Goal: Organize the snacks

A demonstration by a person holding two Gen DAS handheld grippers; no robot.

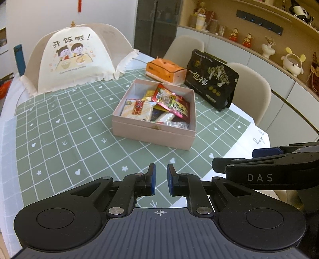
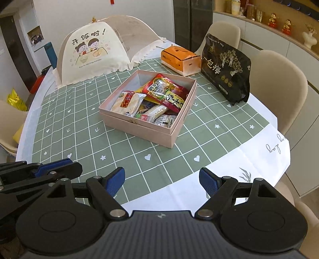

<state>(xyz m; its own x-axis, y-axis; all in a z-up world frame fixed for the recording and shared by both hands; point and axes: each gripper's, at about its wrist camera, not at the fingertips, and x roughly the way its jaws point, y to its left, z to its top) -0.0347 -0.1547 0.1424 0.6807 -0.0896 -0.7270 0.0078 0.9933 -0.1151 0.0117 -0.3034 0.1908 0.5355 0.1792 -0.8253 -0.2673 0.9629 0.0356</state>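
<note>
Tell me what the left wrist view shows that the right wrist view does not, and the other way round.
Only the left wrist view shows the panda figure on the top shelf, the yellow-eared toy below it, and the left gripper with its jaws shut on nothing.

Only the right wrist view shows the yellow bag on the floor, the picture on the wall, and the right gripper with its jaws open.

Both show the pink box full of snacks, the food cover, the orange box, the black bag and the green checked tablecloth.
</note>
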